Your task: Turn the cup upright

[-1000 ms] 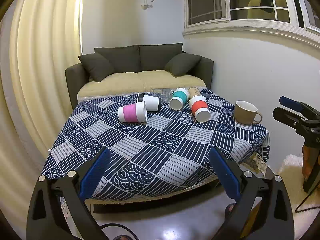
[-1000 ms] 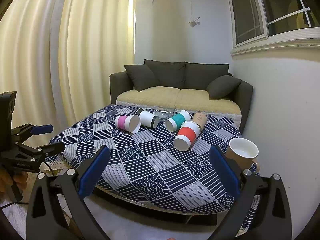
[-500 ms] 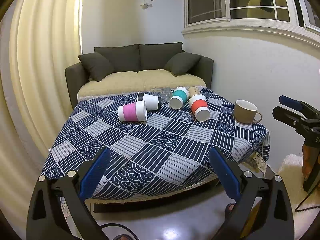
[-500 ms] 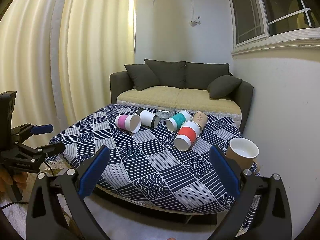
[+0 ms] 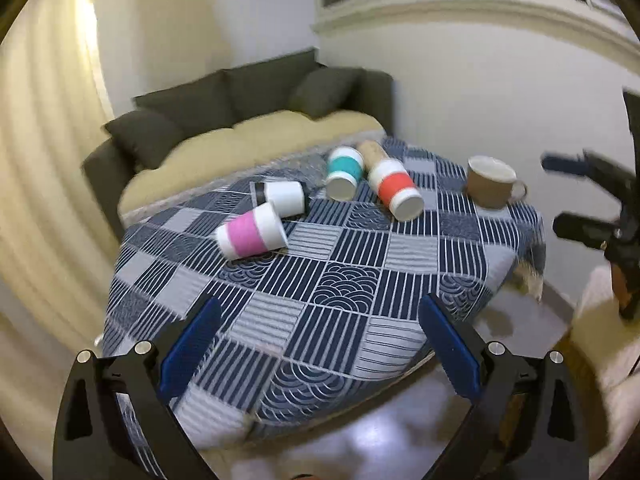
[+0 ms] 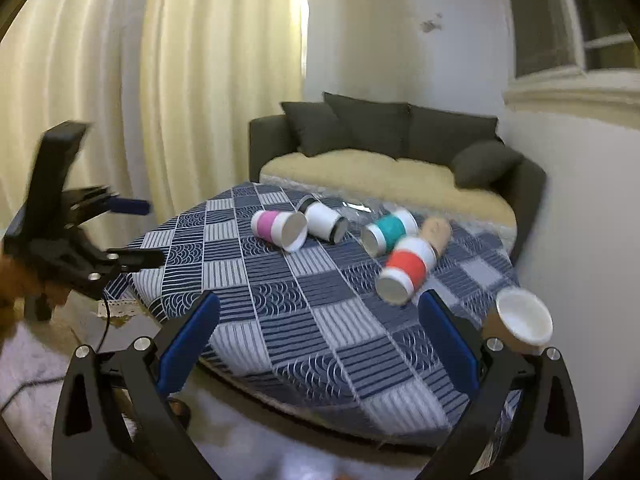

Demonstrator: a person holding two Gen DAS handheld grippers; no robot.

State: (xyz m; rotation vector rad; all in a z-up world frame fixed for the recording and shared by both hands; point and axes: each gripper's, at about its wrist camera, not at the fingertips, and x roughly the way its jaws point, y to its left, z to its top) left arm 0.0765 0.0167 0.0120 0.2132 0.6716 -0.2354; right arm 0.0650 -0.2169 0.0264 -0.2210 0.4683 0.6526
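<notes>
Several cups lie on their sides on the far half of the patterned table [image 5: 320, 304]: a pink-banded cup [image 5: 251, 236] [image 6: 280, 229], a white cup with a black band [image 5: 280, 197] [image 6: 325, 221], a teal-banded cup [image 5: 345, 173] [image 6: 387, 232], a red-banded cup [image 5: 395, 190] [image 6: 406, 271] and a tan cup [image 5: 372, 150] [image 6: 437, 234]. My left gripper [image 5: 318, 348] is open and empty over the table's near edge. My right gripper [image 6: 318, 348] is open and empty, also short of the cups.
A brown mug [image 5: 491, 182] [image 6: 520, 322] stands upright at the table's right edge. A dark sofa [image 5: 240, 128] with cushions is behind the table. Curtains hang on the left; a wall and window are on the right. Each gripper shows in the other's view [image 5: 592, 200] [image 6: 80, 240].
Both grippers have moved forward toward the table and tilted; both views are blurred from motion. The cups have not moved.
</notes>
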